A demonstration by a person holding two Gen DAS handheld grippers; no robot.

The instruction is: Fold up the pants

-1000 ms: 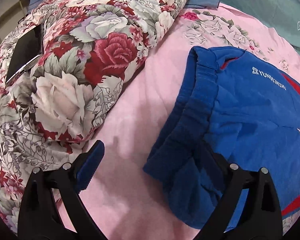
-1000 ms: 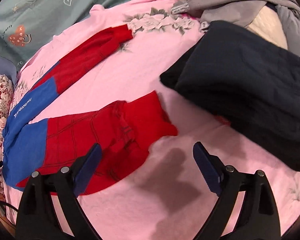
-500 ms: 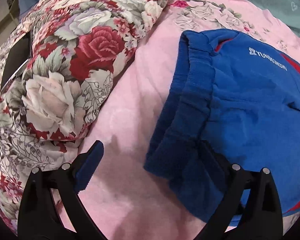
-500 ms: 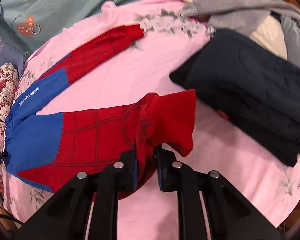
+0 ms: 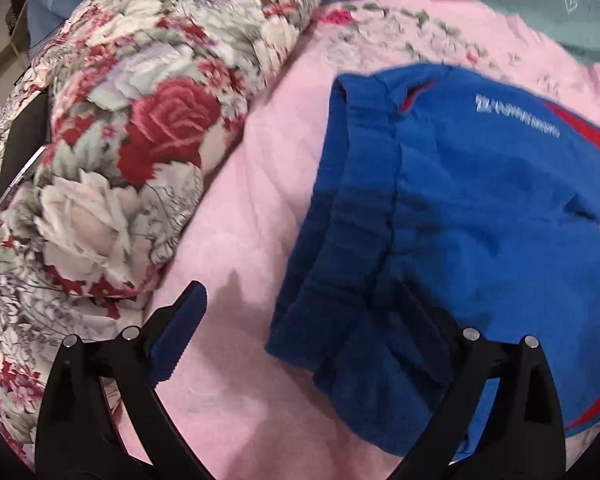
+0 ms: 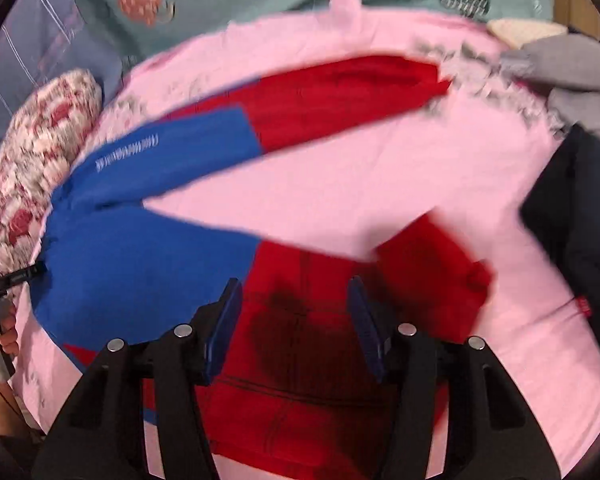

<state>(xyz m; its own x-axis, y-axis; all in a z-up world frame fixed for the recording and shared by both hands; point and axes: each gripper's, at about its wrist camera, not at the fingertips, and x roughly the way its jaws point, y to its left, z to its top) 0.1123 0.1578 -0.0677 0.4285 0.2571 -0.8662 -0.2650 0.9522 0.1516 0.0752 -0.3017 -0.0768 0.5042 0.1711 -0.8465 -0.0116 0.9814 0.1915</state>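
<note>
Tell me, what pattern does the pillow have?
Red and white roses on the pillow, clearest in the left wrist view.

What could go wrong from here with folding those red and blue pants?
1. The right tongs are open above the near leg, which lies creased with its cuff flipped over; folding now may trap those wrinkles.
2. The left tongs are open at the waistband; the thick band might slip out of a shallow pinch.
3. The dark clothes lie close to that cuff, so a swinging leg might drag them.
</note>
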